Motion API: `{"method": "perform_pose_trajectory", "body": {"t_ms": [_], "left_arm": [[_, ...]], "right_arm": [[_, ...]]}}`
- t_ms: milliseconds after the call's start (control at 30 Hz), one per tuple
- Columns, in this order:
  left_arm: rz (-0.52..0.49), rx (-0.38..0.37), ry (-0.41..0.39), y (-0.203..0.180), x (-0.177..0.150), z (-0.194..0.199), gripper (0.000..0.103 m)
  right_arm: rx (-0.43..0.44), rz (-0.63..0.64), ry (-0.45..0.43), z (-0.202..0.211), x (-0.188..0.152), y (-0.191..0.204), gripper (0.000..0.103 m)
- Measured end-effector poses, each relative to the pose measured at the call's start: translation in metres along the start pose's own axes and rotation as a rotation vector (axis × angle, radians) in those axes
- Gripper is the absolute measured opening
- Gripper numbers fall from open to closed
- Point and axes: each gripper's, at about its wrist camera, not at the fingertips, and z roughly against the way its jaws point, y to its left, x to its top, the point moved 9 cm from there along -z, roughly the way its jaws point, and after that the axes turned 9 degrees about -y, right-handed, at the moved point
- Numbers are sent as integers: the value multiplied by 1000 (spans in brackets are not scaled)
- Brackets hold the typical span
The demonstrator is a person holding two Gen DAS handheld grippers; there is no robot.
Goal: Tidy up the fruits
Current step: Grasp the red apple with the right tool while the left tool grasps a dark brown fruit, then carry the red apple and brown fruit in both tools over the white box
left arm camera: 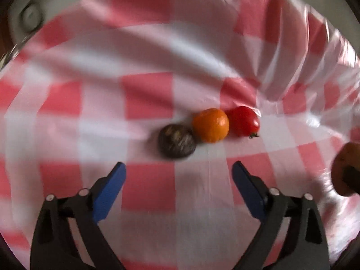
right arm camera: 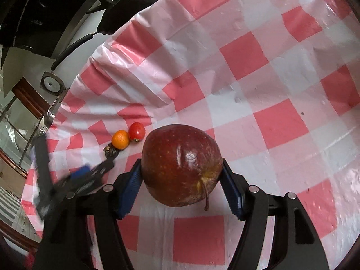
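Closest in the right wrist view, the right gripper (right arm camera: 181, 175) has its jaws clenched on a large dark red apple (right arm camera: 181, 164), one blue pad against each flank, with the stem pointing back toward the camera. I cannot tell whether the apple hangs just above the checked tablecloth (right arm camera: 258, 72) or rests on it.

In the left wrist view, the left gripper (left arm camera: 178, 173) has its jaws released, spread wide with nothing between them, hovering just short of the fruit row. Motion blur softens this picture.

A little farther on, three small fruits lie in a line on the worktop: a dark wrinkled fruit (left arm camera: 177, 144) nearest the left gripper, an orange (left arm camera: 210, 124) touching it, and a red tomato (left arm camera: 244, 121) touching the orange, its green stem end toward the camera. From the right wrist view the same row sits to the left of the apple and beyond it, apart from it.

Farthest off, past the cloth's edge, a dark frying pan (right arm camera: 132, 2) rests near a round drain fitting (right arm camera: 51, 83).

By my reading the task is well along: three fruits are already lined up, and the apple is the one piece left to place, probably at the tomato end of the row. No other loose fruit shows.
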Motion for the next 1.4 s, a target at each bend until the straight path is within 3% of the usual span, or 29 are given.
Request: {"method": "perform_pose_trajectory", "body": {"t_ms": [67, 133, 200, 400, 600, 733, 900, 1400], "left_arm": [[-51, -9, 36, -2, -1, -14, 76], [-73, -66, 14, -3, 4, -17, 59], [-77, -72, 0, 1, 7, -17, 41], [-70, -84, -59, 2, -8, 13, 40], [54, -104, -233, 3, -42, 117, 40], [122, -109, -292, -4, -82, 172, 40], [216, -116, -268, -8, -108, 184, 40], [247, -105, -234, -11, -141, 205, 41]], "right_arm": [[4, -6, 8, 3, -1, -9, 66], [2, -29, 29, -2, -6, -16, 66], [7, -44, 36, -5, -7, -16, 66], [10, -22, 23, -7, -8, -12, 66], [6, 12, 4, -6, -9, -5, 66], [3, 42, -5, -5, -9, -1, 66], [7, 38, -10, -5, -9, -2, 66], [-4, 123, -48, 2, -9, 9, 66]]}}
